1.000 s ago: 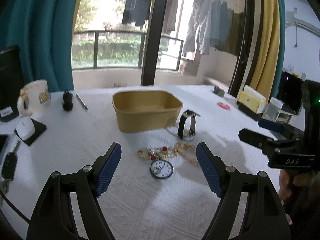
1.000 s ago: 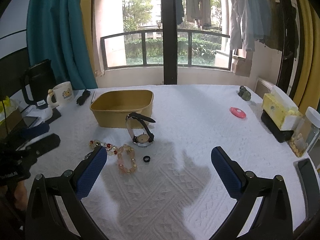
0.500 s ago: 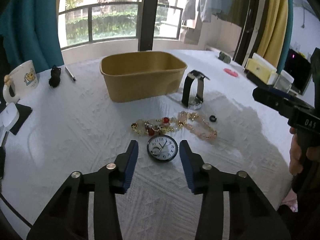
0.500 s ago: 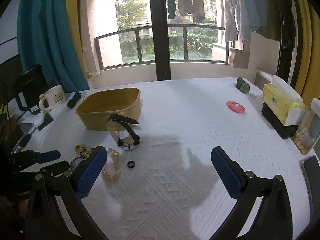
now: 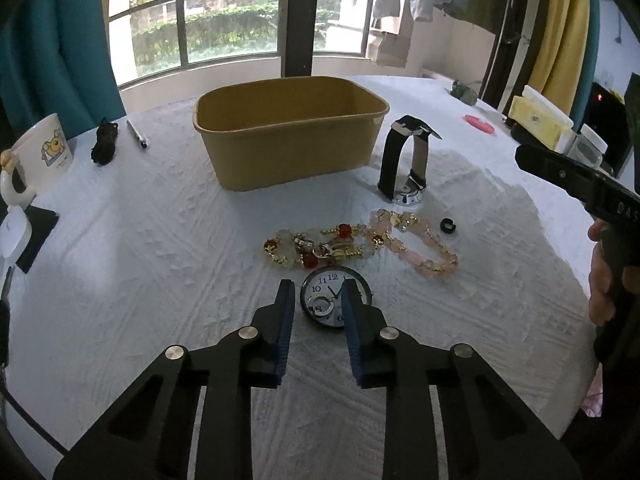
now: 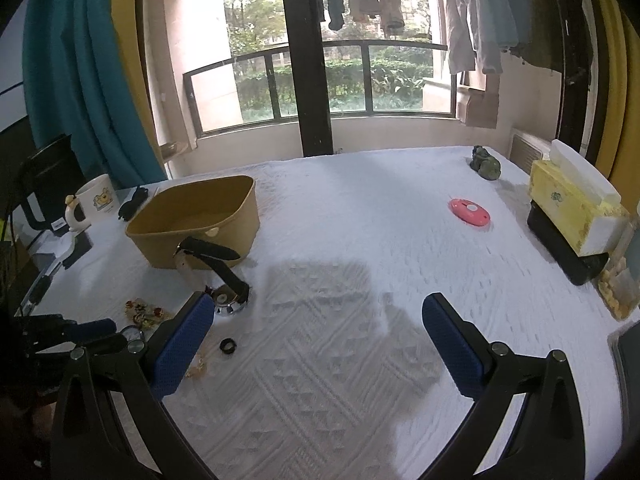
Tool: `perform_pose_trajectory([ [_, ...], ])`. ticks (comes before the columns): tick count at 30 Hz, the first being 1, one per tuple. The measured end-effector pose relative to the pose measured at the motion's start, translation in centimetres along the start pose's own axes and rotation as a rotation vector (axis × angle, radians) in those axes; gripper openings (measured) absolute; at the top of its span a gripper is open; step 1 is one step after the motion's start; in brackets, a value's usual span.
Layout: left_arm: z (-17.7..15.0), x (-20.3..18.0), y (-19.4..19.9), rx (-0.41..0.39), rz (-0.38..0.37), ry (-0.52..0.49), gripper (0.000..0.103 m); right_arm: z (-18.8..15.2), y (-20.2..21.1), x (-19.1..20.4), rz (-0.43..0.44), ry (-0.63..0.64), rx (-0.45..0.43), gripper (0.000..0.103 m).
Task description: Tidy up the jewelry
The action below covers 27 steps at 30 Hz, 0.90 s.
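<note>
Left gripper (image 5: pixel 318 294) narrowed around pocket watch (image 5: pixel 335 300); right gripper (image 6: pixel 314 324) spread wide, holding nothing.

The left fingers stand on either side of the watch lying face-up on the white cloth (image 5: pixel 140 280); whether the pads actually press its rim cannot be told. Just beyond the watch lies a red-and-gold bead bracelet (image 5: pixel 316 246), touching a pink bead bracelet (image 5: pixel 416 240). A small black ring (image 5: pixel 448 225) sits beside the pink bracelet. A wristwatch (image 5: pixel 404 160) stands on its case near the tan bin (image 5: pixel 290 128). The right gripper hovers above bare cloth, right of the ring.
</note>
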State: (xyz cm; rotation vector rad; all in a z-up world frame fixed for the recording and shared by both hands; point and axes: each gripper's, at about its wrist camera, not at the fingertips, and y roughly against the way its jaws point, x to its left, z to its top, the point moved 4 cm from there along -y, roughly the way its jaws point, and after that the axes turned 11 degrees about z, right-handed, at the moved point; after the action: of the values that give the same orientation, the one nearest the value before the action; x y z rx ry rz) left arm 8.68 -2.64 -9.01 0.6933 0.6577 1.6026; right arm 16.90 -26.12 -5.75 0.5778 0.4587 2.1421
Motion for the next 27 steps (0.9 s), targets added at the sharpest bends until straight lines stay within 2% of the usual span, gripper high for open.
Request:
perform_pose_trajectory([
  [5, 0.0, -0.1, 0.1, -0.006, 0.012, -0.009, 0.015, 0.1, -0.5, -0.2, 0.005, -0.003, 0.006, 0.103],
  [14, 0.2, 0.2, 0.5, -0.025, 0.001, 0.011, 0.015, -0.1, -0.9, -0.1, 0.008, -0.003, 0.028, 0.103],
  [25, 1.4, 1.5, 1.6, -0.089, 0.000, 0.028, 0.015, -1.6, -3.7, 2.0, 0.026, 0.074, 0.180, 0.102],
  [27, 1.5, 1.8, 1.7, -0.097, -0.002, 0.035, 0.015, -1.8, -4.2, 2.2, 0.032, 0.084, 0.203, 0.092],
])
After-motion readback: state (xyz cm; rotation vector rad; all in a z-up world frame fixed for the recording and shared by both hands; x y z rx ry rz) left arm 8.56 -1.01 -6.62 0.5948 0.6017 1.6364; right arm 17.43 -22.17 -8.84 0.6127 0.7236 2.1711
